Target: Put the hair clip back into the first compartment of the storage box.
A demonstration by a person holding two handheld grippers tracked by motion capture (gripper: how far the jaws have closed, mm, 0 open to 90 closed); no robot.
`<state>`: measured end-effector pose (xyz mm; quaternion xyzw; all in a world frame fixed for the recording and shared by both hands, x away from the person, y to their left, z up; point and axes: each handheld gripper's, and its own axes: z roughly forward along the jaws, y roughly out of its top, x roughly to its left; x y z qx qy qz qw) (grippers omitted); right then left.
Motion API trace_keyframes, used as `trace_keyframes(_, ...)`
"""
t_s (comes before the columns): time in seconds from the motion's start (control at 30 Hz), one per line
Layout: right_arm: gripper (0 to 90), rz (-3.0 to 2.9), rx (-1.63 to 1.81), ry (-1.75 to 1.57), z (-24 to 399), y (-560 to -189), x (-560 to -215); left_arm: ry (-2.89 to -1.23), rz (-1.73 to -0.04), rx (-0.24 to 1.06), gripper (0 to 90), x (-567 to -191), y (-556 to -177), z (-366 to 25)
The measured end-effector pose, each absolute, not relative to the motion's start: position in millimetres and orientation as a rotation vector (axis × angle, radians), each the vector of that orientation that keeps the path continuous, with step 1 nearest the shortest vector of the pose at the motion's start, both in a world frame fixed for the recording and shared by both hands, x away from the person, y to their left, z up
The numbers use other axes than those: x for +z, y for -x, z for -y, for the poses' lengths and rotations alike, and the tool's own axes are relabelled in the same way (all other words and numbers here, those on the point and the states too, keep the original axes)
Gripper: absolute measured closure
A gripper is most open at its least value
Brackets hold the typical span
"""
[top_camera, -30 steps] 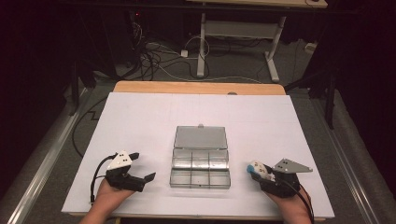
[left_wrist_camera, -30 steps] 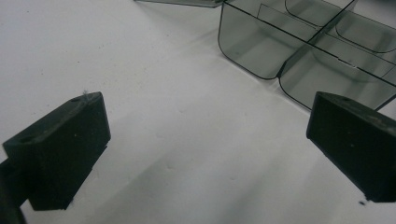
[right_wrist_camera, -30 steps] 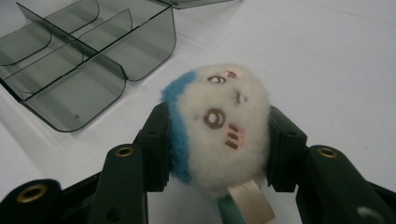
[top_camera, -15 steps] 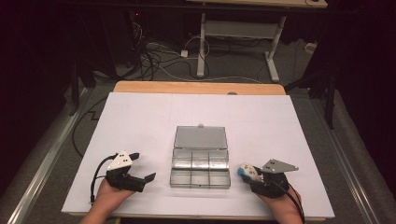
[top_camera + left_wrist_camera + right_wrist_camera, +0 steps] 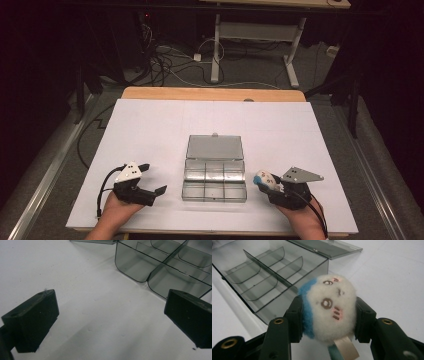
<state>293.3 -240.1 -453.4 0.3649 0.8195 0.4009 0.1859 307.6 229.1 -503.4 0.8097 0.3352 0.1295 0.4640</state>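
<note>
A clear plastic compartment box (image 5: 215,181) lies open at the table's middle, its lid (image 5: 215,148) folded flat behind it. My right gripper (image 5: 267,182) is just right of the box, shut on a small white and blue plush toy (image 5: 264,179). In the right gripper view the plush toy (image 5: 329,307) with a drawn face is squeezed between both jaws of the gripper (image 5: 329,315), with the box (image 5: 262,277) beyond on the left. My left gripper (image 5: 152,178) rests left of the box, open and holding nothing. In the left gripper view that gripper (image 5: 110,315) faces the box's corner (image 5: 160,267).
A white sheet (image 5: 150,130) covers the tabletop, and a wooden edge (image 5: 210,93) shows at the far side. Beyond it are cables on the floor (image 5: 165,65) and another table's legs (image 5: 217,50). A metal rail (image 5: 45,170) runs along the left side.
My right gripper with the plush toy has shifted slightly left, closer to the box. The left gripper and the box have not moved.
</note>
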Motion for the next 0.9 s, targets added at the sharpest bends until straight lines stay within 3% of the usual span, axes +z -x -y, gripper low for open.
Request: trace_keyframes(0.9, 52.5, -2.397, 1.164, -0.865, 176, -306, -444, -1.990, -0.822, 0.320, 0.0, -503, -307, -229)
